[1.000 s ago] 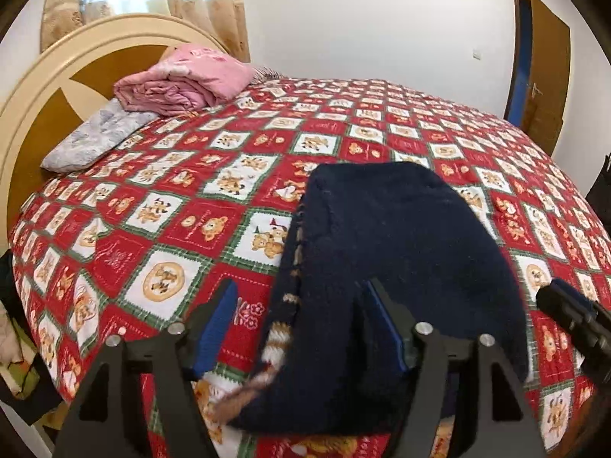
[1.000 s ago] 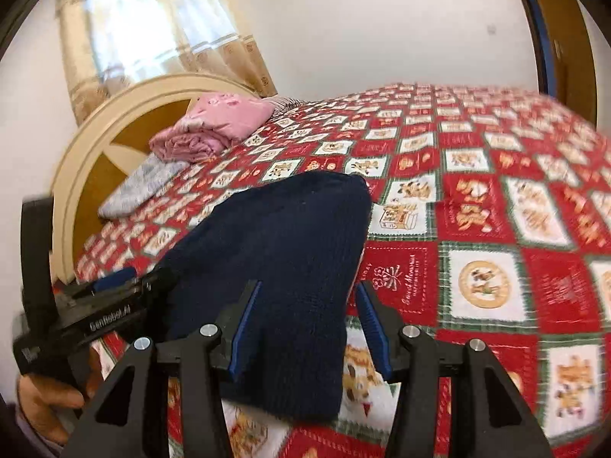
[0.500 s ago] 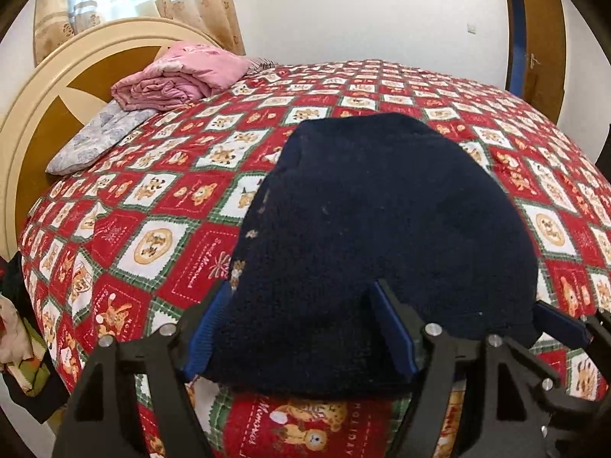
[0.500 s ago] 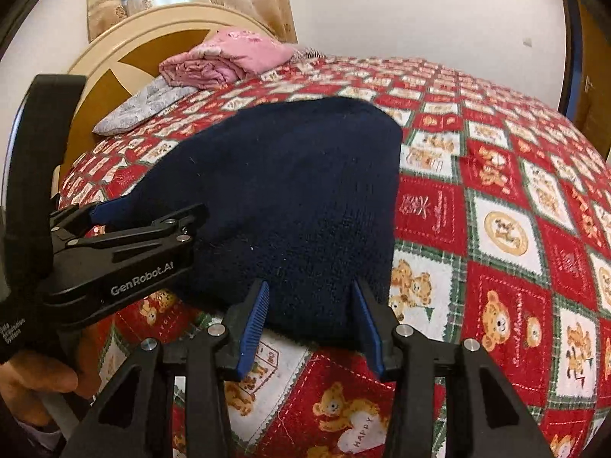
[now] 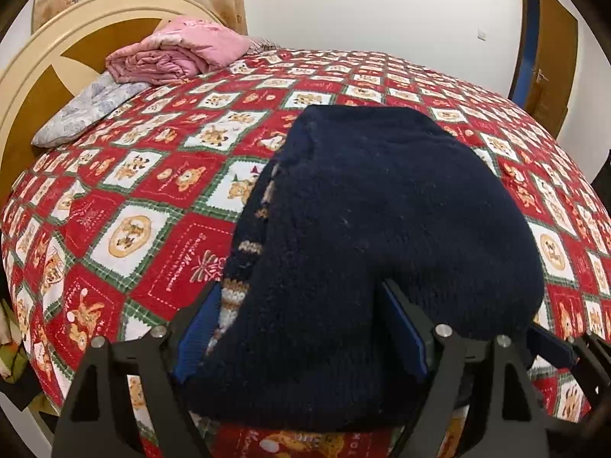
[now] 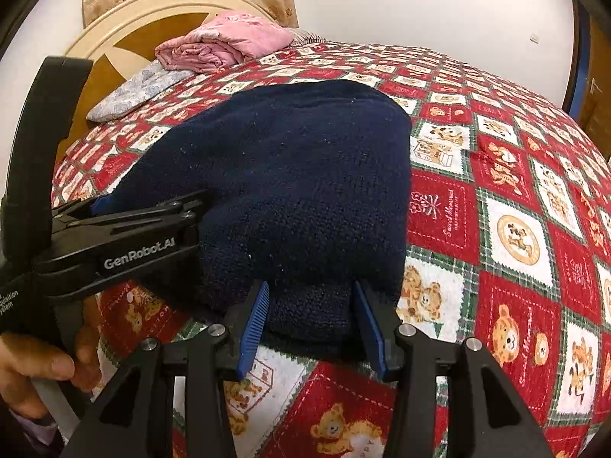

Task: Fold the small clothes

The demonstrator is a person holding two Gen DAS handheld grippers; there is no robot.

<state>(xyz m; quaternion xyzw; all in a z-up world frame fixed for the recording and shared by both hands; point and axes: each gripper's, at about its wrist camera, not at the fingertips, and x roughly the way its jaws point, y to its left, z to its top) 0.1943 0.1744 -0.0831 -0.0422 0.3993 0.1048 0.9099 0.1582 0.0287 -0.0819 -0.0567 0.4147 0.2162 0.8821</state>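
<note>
The navy sweater [image 5: 382, 229] lies on the bed [image 5: 152, 229], long axis running away from both grippers. Its near hem sits between the left gripper [image 5: 301, 328], whose jaws have just been opening wide, and between the right gripper's [image 6: 311, 320] narrower, unclamped jaws.

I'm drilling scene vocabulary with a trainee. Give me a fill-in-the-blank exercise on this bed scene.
1. The navy knitted sweater lies on a red ____-print bedspread.
2. The folded quilt near the headboard is ____.
3. It partly rests on a ____ pillow.

Missing words: bear; pink; grey
</note>
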